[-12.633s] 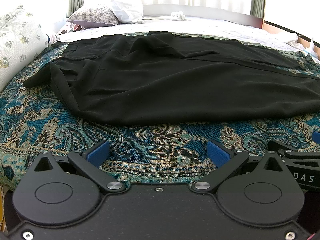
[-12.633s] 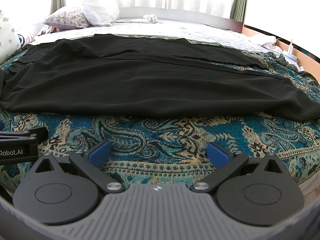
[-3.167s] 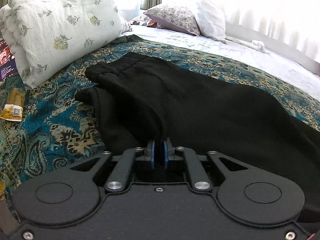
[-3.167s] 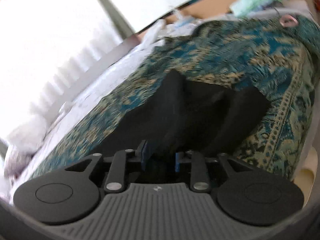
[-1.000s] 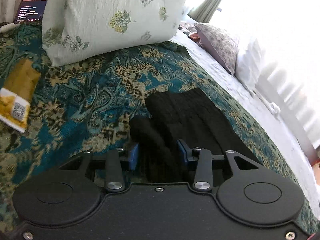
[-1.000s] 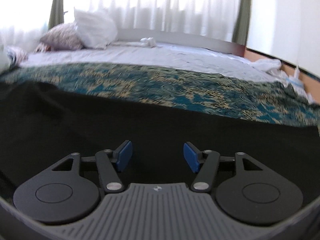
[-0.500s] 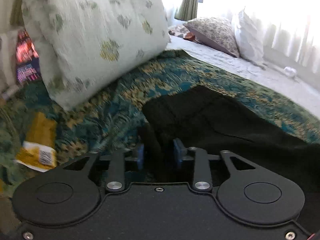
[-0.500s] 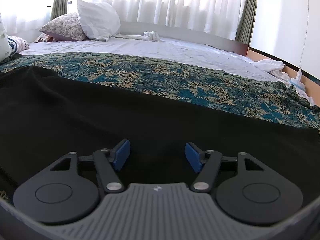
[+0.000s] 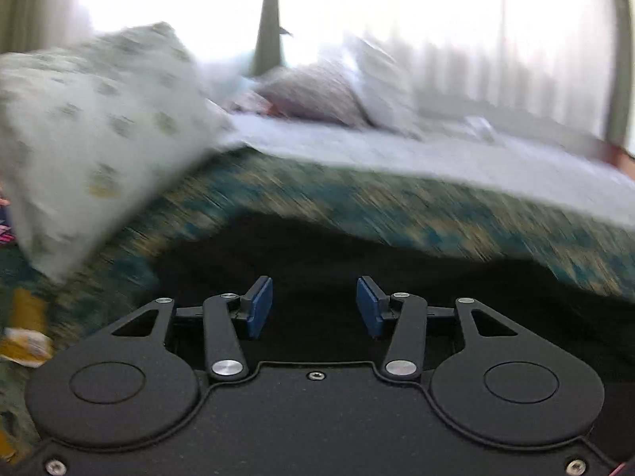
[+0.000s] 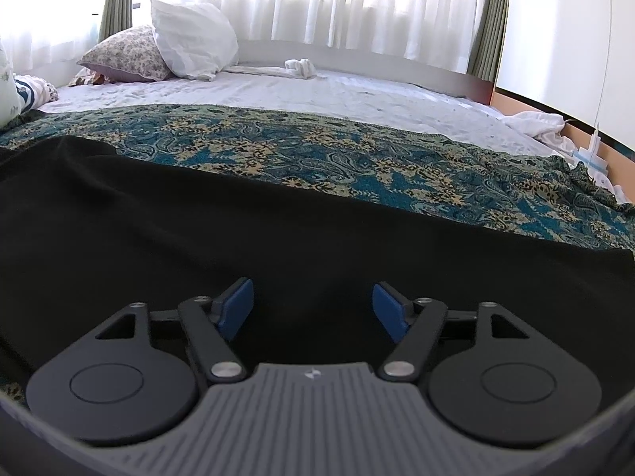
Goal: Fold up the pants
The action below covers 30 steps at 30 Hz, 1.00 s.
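The black pants lie flat as a long band across the patterned teal bedspread, folded lengthwise. In the blurred left wrist view the pants fill the lower middle. My left gripper is open and empty, just above the waist end of the pants. My right gripper is open and empty, low over the middle of the pants.
A large floral pillow lies at the left of the bed, with a yellow packet below it. Two pillows and a white cloth lie on the white sheet at the far side. The bed's right edge has crumpled white fabric.
My left gripper has opened and let go of the pants' waist end, and it swings to the right. My right gripper stays open over the pants, nearly still.
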Available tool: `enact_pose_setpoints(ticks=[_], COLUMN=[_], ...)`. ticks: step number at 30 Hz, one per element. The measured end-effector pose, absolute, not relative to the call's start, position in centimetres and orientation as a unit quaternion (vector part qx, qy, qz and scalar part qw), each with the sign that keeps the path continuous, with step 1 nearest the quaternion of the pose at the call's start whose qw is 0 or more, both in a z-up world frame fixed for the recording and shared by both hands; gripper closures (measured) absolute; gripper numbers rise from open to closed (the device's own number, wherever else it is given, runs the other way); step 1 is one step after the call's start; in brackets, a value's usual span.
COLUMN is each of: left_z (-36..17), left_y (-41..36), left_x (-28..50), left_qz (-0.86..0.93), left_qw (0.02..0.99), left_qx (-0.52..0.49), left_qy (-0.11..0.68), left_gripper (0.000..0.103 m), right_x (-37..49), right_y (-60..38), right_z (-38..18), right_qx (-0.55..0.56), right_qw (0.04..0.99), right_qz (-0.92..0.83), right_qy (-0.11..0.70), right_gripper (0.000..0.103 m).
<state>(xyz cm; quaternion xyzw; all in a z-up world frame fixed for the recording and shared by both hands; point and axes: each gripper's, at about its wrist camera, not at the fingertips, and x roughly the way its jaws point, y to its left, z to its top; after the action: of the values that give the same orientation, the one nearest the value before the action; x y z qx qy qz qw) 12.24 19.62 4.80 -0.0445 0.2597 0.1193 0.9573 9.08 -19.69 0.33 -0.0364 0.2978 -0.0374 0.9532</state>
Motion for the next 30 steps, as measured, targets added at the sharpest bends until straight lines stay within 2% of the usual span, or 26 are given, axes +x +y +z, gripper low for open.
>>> enact_pose_setpoints(ticks=[5,9,14,16,18,19,21,23,28,30], left_z=[1.1,0.6,1.4,3.0,4.7,5.3,5.7,4.9,0.6,-0.1], left_y=[17.6,16.6,17.7,17.5,16.4,15.4,13.6,11.9,9.0,8.2], left_x=[11.2,8.7,6.9,6.5,5.9,5.8,6.2,7.1,8.3,7.1], left_qz=[0.093,0.099,0.092,0.091,0.058,0.037,-0.005,-0.051,-0.115,-0.111], left_qw=[0.94,0.944,0.94,0.943,0.963,0.969,0.974,0.972,0.944,0.951], left_qx=[-0.02,0.033,0.015,0.01,0.018,0.027,0.027,0.015,0.012,0.043], left_qy=[0.327,0.314,0.328,0.319,0.264,0.241,0.224,0.23,0.31,0.285], left_gripper=[0.061,0.06,0.061,0.073,0.072,0.067,0.065,0.065,0.065,0.066], right_x=[9.0,11.7,18.0,20.9,23.7,25.1,27.5,29.1,32.2,33.1], right_y=[-20.5,-20.7,-18.5,-17.2,-15.6,-14.7,-12.7,-11.1,-7.4,-6.2], right_z=[1.9,4.4,6.3,6.6,6.5,6.4,6.0,5.7,4.4,3.8], right_qx=[0.021,0.097,0.166,0.181,0.187,0.186,0.18,0.174,0.137,0.11], right_qw=[0.952,0.947,0.922,0.908,0.894,0.888,0.877,0.868,0.85,0.844], right_qz=[-0.015,0.016,0.092,0.115,0.132,0.138,0.141,0.143,0.141,0.138], right_qy=[0.304,0.305,0.336,0.36,0.385,0.397,0.424,0.443,0.488,0.507], right_gripper=[0.022,0.022,0.022,0.022,0.022,0.022,0.022,0.022,0.025,0.03])
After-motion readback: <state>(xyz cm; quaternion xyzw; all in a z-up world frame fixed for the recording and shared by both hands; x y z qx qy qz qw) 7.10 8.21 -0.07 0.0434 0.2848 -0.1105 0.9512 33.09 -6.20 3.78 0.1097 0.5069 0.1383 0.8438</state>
